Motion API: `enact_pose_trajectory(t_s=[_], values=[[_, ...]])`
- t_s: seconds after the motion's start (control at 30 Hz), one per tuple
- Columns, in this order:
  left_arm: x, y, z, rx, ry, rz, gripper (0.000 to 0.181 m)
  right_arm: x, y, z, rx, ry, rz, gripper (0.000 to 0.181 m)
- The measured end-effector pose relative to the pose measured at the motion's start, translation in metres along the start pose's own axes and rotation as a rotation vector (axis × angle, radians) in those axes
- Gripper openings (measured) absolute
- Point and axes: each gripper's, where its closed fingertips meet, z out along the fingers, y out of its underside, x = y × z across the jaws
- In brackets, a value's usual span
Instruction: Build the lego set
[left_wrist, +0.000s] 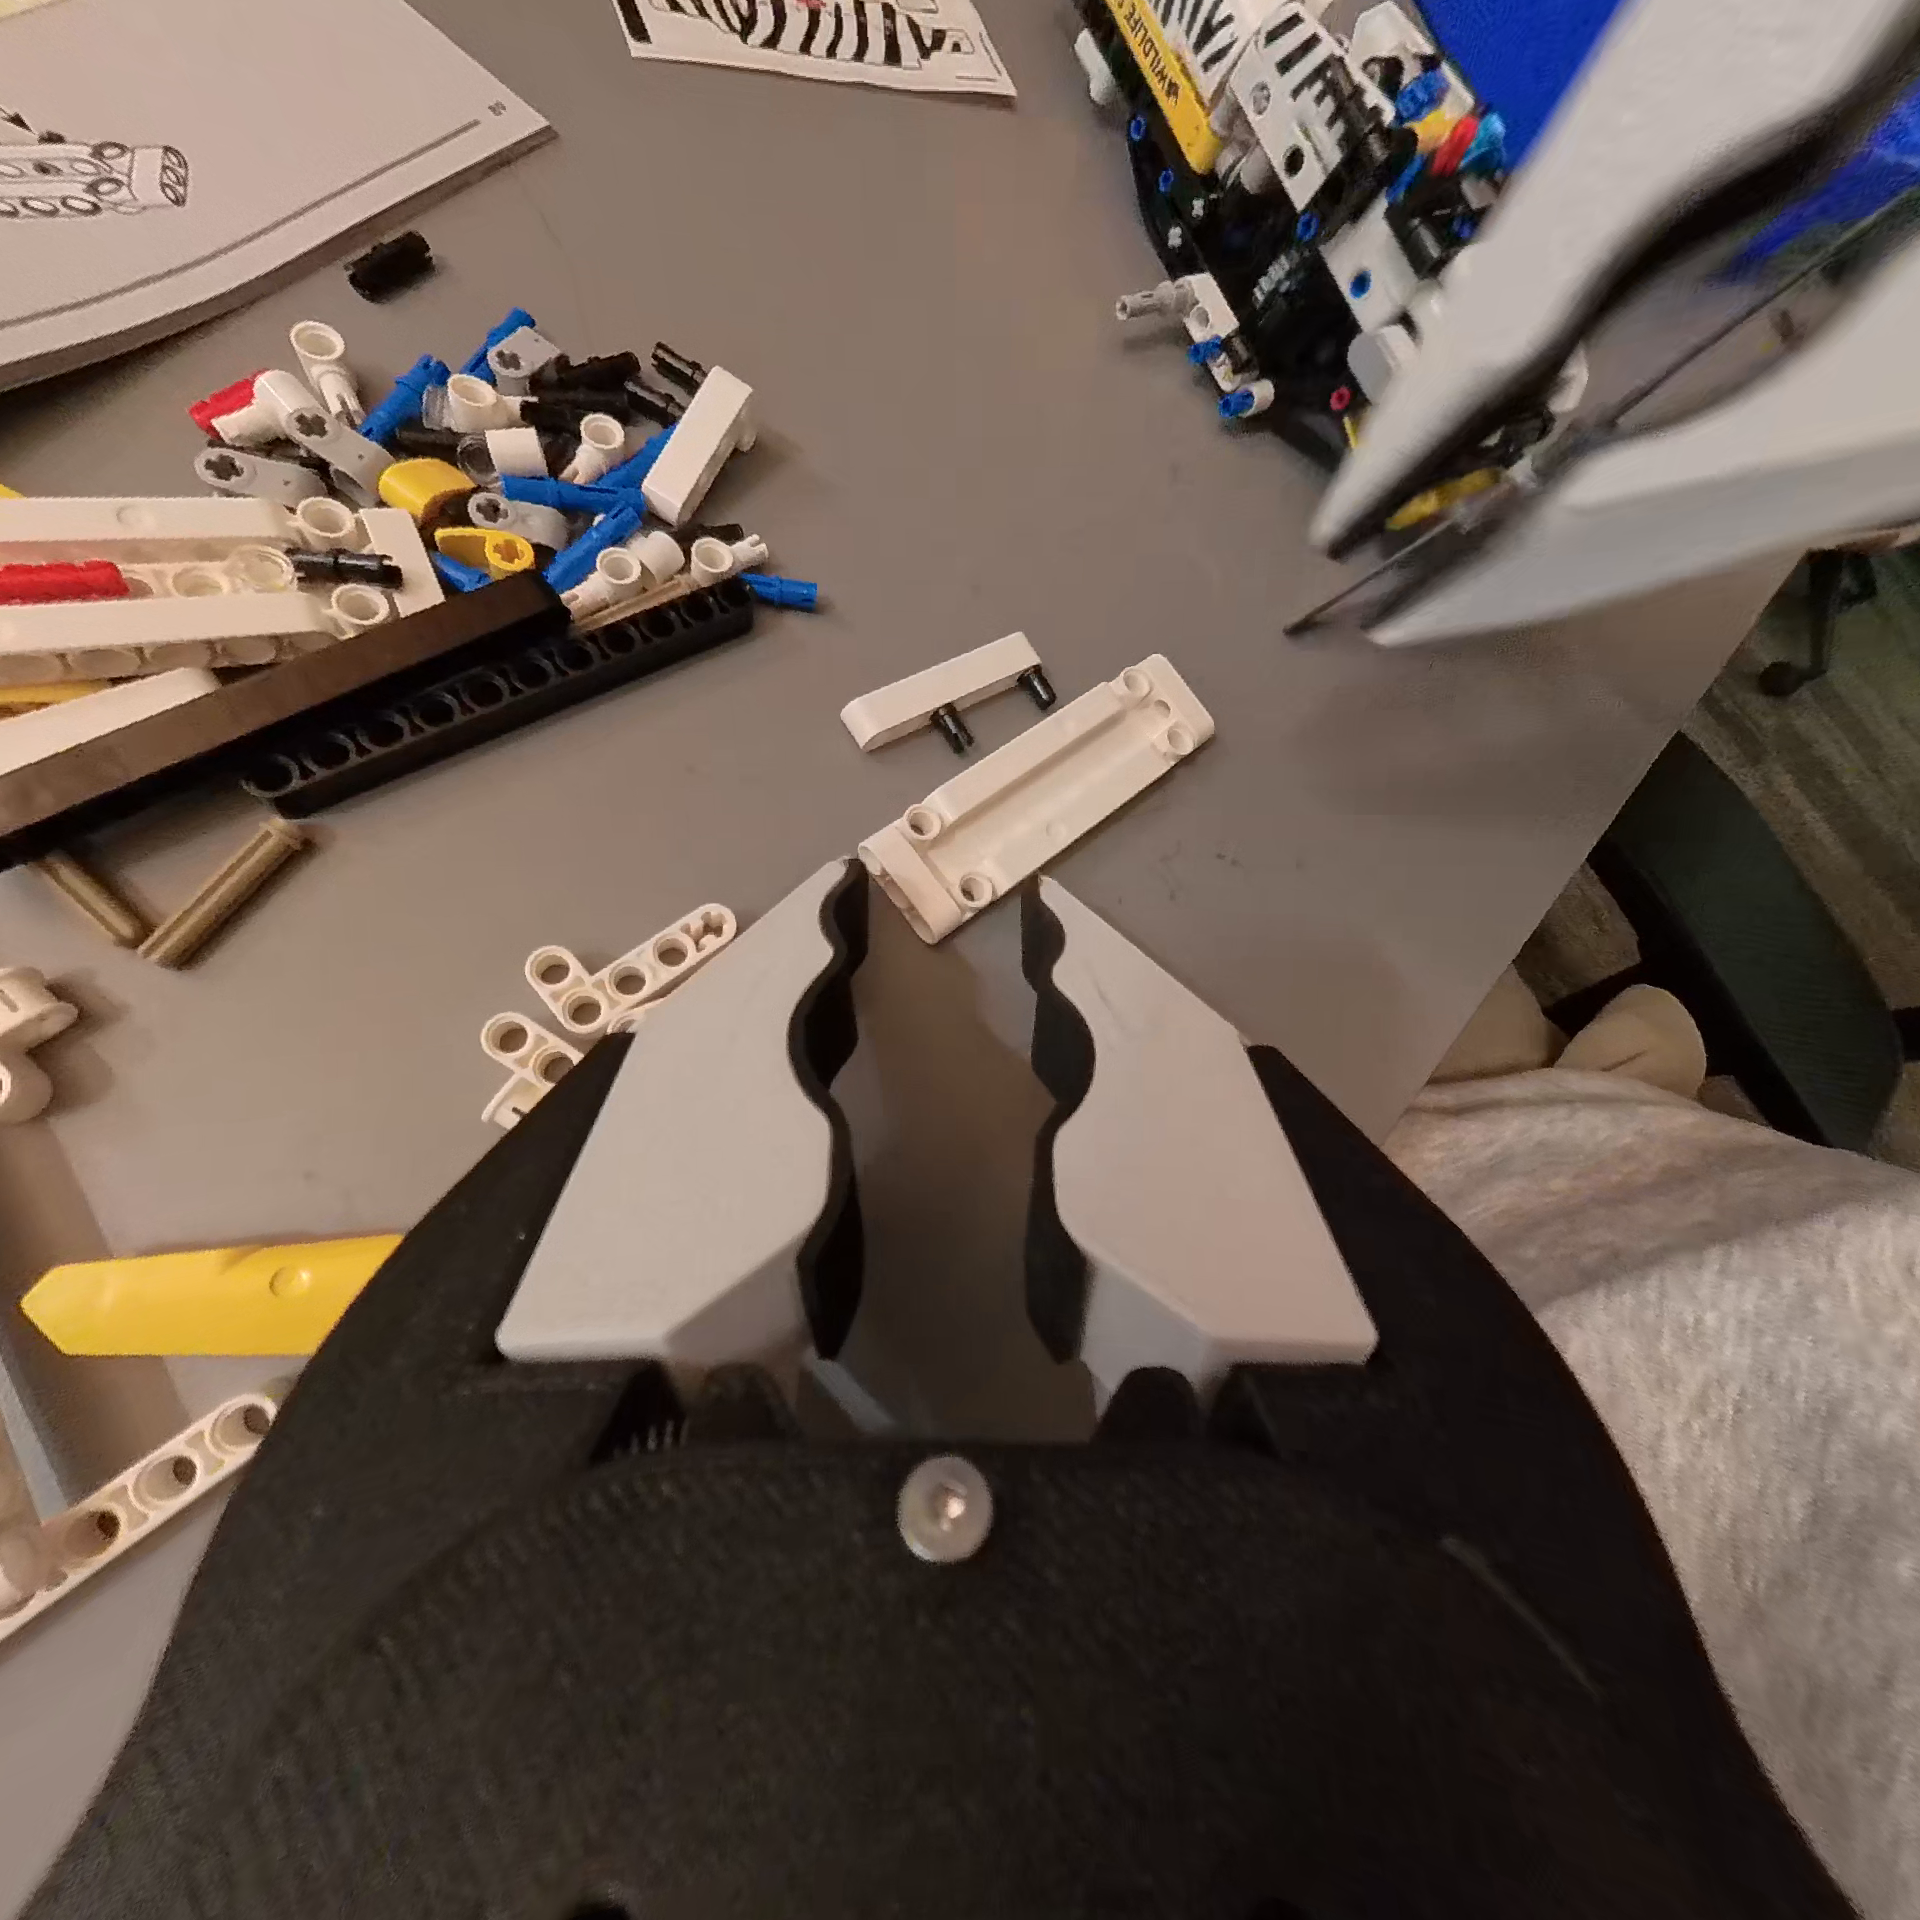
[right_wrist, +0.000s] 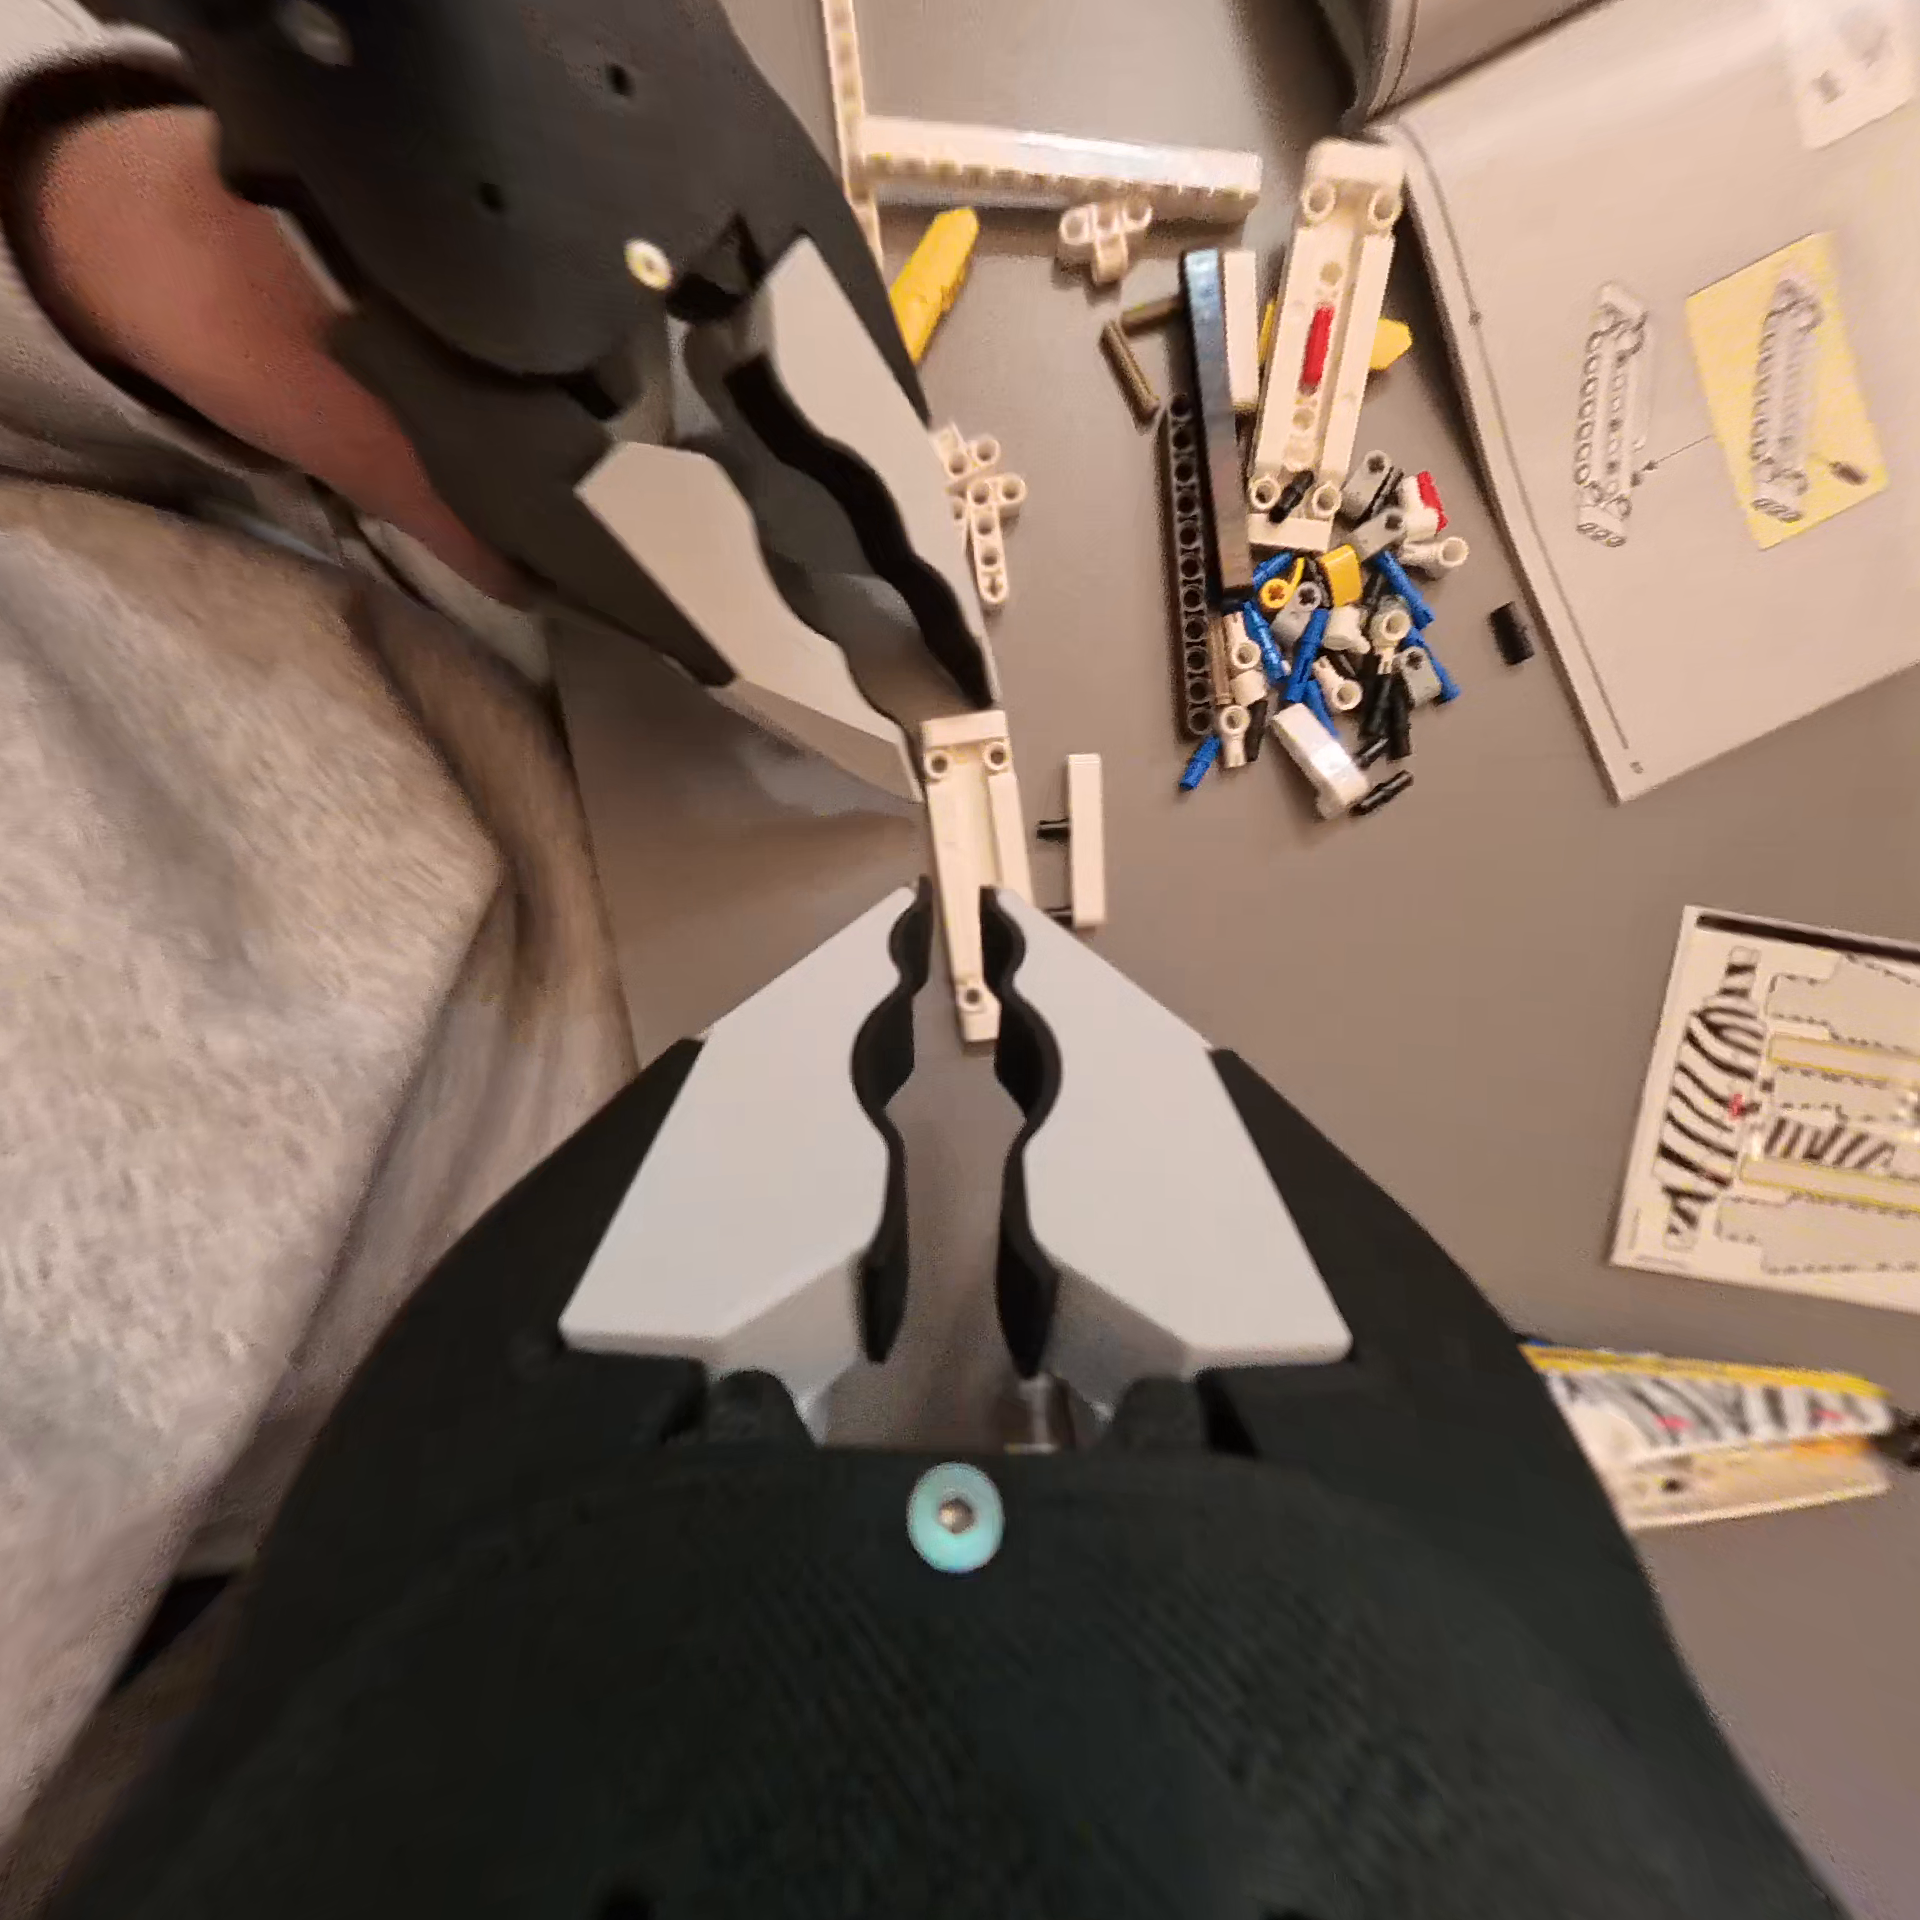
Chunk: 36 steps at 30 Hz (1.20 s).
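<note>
A white flat panel (left_wrist: 1039, 795) lies on the grey table (left_wrist: 935, 416), next to a short white beam with two black pins (left_wrist: 945, 691). My left gripper (left_wrist: 945, 883) is open and low, its tips at the panel's near end, the left tip touching a corner. My right gripper (right_wrist: 956, 899) hovers above the panel's (right_wrist: 966, 831) other end, jaws narrowly apart and holding nothing; the panel shows through the gap. In the left wrist view the right gripper (left_wrist: 1340, 561) is blurred at upper right, clear of the panel. The left gripper (right_wrist: 953, 732) shows in the right wrist view.
A pile of small blue, white, black and yellow pieces (left_wrist: 499, 468) and long beams (left_wrist: 499, 707) lie at left. The half-built model (left_wrist: 1299, 156) stands at the back right. An instruction booklet (left_wrist: 208, 156), a sticker sheet (right_wrist: 1787, 1122) and a yellow panel (left_wrist: 208, 1294) lie around. The table edge runs at right. Left tips to right tips: about 8 cm.
</note>
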Motion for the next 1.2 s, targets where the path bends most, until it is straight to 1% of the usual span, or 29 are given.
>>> enact_pose_trajectory(t_s=[0.07,0.13,0.2,0.27,0.37,0.43,0.5,0.6,0.7,0.73,0.83,0.9,0.97,1.03,1.13,1.2], values=[[0.002,-0.001,0.001,0.002,0.005,-0.004,0.029,-0.015,0.001,-0.003,0.076,0.051,0.030,0.007],[0.004,-0.002,0.004,0.001,0.014,-0.012,0.029,-0.029,0.007,0.001,0.131,0.085,0.052,0.007],[0.006,-0.003,0.007,-0.002,0.008,-0.015,0.027,-0.037,0.017,0.009,0.162,0.114,0.092,0.008],[0.006,-0.003,0.008,-0.007,-0.009,-0.005,0.025,-0.043,0.030,0.018,0.170,0.107,0.135,0.011],[0.009,-0.002,0.009,-0.017,0.004,0.013,0.024,-0.035,0.051,0.026,0.152,0.152,0.213,0.024],[0.010,-0.001,0.009,-0.037,0.016,0.041,0.020,-0.031,0.059,0.031,0.159,0.186,0.236,0.032],[0.009,0.000,0.008,-0.055,0.022,0.089,0.020,-0.025,0.064,0.034,0.171,0.224,0.237,0.039],[0.009,0.000,0.008,-0.089,0.045,0.128,0.021,-0.017,0.061,0.038,0.226,0.255,0.259,0.047],[0.007,0.000,0.008,-0.121,0.073,0.141,0.021,-0.012,0.053,0.043,0.292,0.238,0.305,0.051],[0.005,-0.001,0.007,-0.126,0.072,0.146,0.021,-0.011,0.051,0.045,0.306,0.229,0.323,0.054],[-0.008,-0.003,0.004,-0.127,0.035,0.136,0.021,-0.015,0.047,0.047,0.329,0.202,0.342,0.053],[-0.015,-0.004,0.002,-0.121,0.018,0.118,0.021,-0.021,0.046,0.047,0.328,0.184,0.333,0.057],[-0.018,-0.004,-0.001,-0.110,0.020,0.095,0.021,-0.028,0.045,0.047,0.315,0.163,0.314,0.056],[-0.018,-0.007,-0.003,-0.086,0.031,0.090,0.022,-0.032,0.045,0.047,0.303,0.150,0.303,0.051],[-0.016,-0.022,-0.006,-0.013,0.047,0.102,0.022,-0.028,0.043,0.041,0.325,0.172,0.295,0.047],[-0.014,-0.032,-0.005,0.010,0.063,0.122,0.022,-0.021,0.039,0.035,0.358,0.206,0.290,0.046]])
